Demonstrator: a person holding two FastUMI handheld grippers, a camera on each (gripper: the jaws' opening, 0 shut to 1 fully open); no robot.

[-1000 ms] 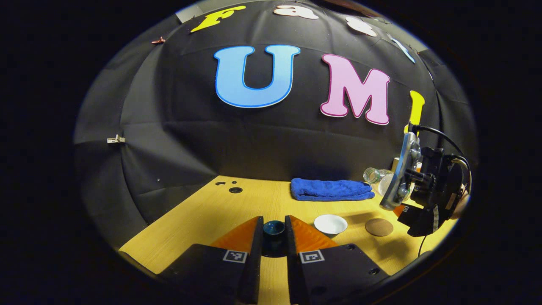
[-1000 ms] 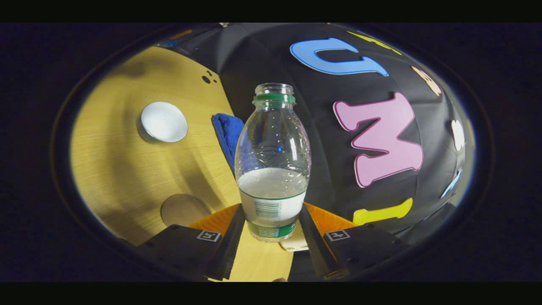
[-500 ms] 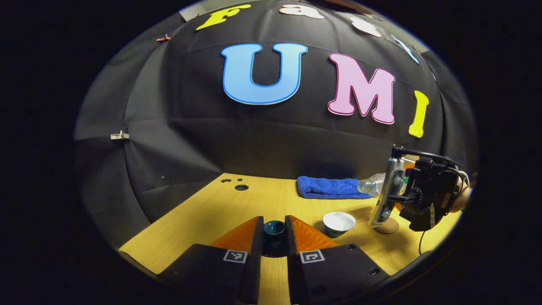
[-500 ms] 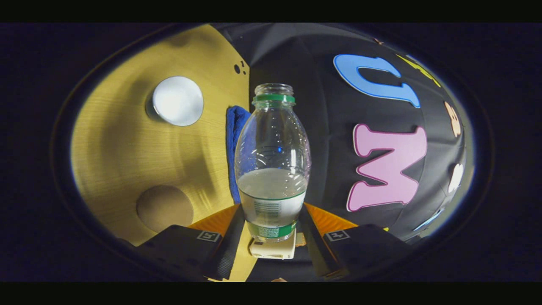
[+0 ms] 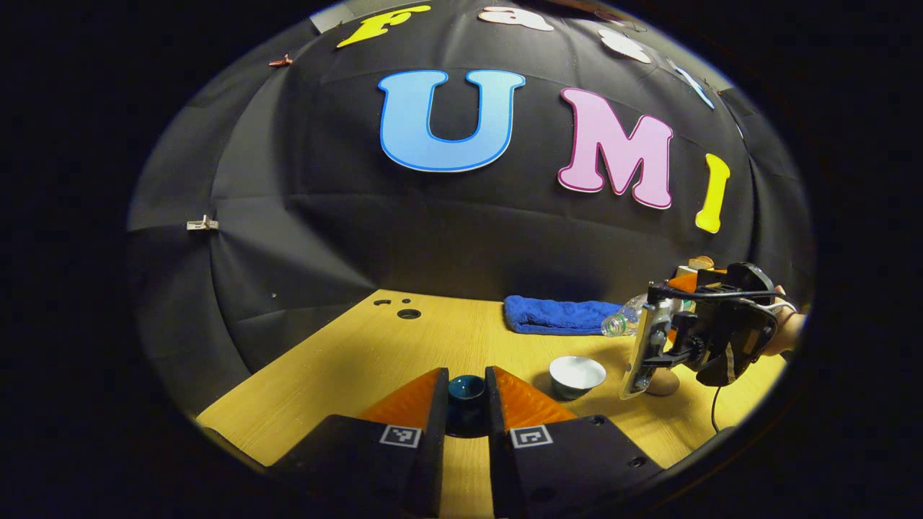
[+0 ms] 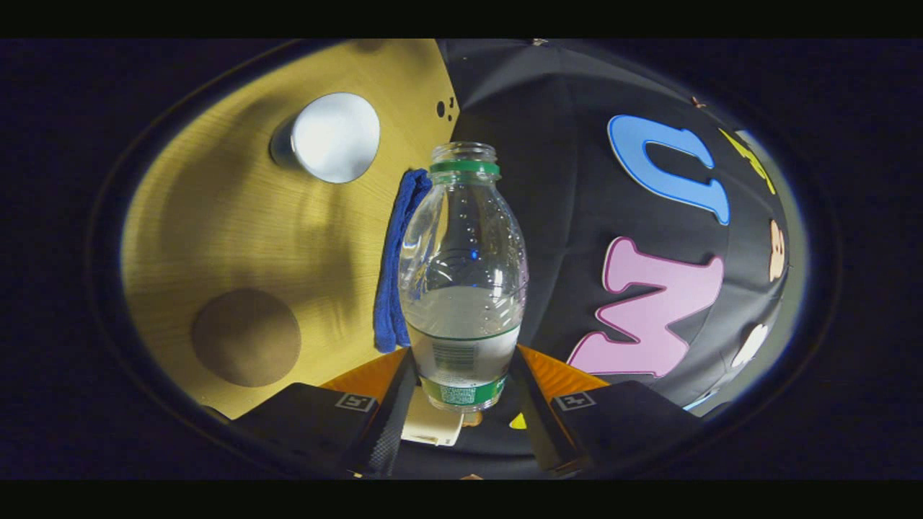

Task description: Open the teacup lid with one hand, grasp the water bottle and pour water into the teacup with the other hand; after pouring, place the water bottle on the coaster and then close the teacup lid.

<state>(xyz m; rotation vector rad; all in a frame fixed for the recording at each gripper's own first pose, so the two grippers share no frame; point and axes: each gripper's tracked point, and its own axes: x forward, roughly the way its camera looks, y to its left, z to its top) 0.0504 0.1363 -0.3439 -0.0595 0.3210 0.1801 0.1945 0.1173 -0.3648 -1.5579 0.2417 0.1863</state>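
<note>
Bottle (image 6: 463, 274) tilt has grown over the last second — in the left gripper view its mouth now dips toward the open teacup (image 5: 577, 375) on the table (image 5: 404, 353), so pouring looks imminent. The right claw (image 6: 461, 389) grips the bottle's base. The left claw (image 5: 466, 393) is closed on the dark lid (image 5: 466, 388) — held clear, beside the cup.

black gripper bodies (image 5: 467, 432), square coded markers (image 5: 399, 435), cable (image 5: 714, 417)

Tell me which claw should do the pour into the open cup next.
Right. The right claw already grips the uncapped water bottle, tipped on its side with its mouth toward the teacup. The left claw is occupied holding the teacup lid aside.
</note>
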